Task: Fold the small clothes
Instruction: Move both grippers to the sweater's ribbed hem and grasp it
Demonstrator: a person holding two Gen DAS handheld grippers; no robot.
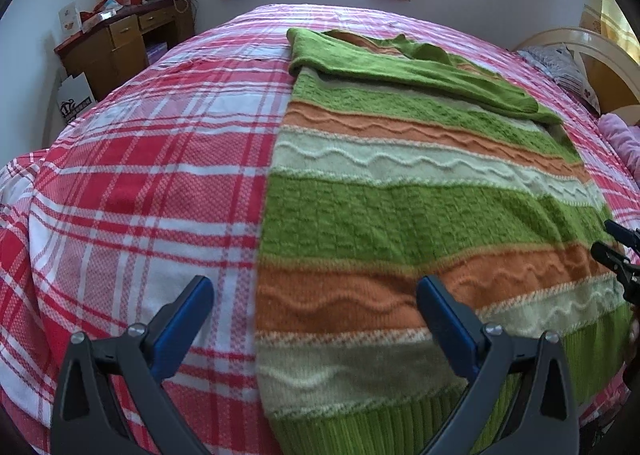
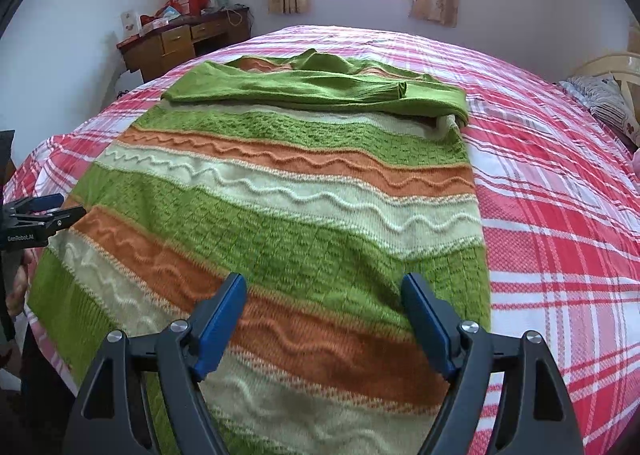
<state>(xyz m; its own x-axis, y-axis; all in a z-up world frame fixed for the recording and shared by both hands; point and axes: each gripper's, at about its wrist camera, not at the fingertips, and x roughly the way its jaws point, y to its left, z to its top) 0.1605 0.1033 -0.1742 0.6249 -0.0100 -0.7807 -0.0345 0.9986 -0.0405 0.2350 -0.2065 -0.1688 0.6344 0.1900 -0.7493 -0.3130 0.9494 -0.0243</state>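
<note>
Broadly, we see a bed (image 1: 132, 183) in red and white plaid filling both views. On it lies our striped sweater (image 2: 288, 211), green, orange and cream, spread flat with both green sleeves folded across the chest at the far end. Our left gripper (image 1: 316, 311) hangs over the sweater's left edge near the hem, jaws spread, nothing between. Our right gripper (image 2: 324, 303) likewise stands released above the lower stripes.

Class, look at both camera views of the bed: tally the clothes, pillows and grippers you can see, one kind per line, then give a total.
Striped green, orange and cream knitted sweater: 1
Patterned grey pillow: 1
Blue-padded black grippers, left gripper and right gripper: 2
Total: 4
</note>
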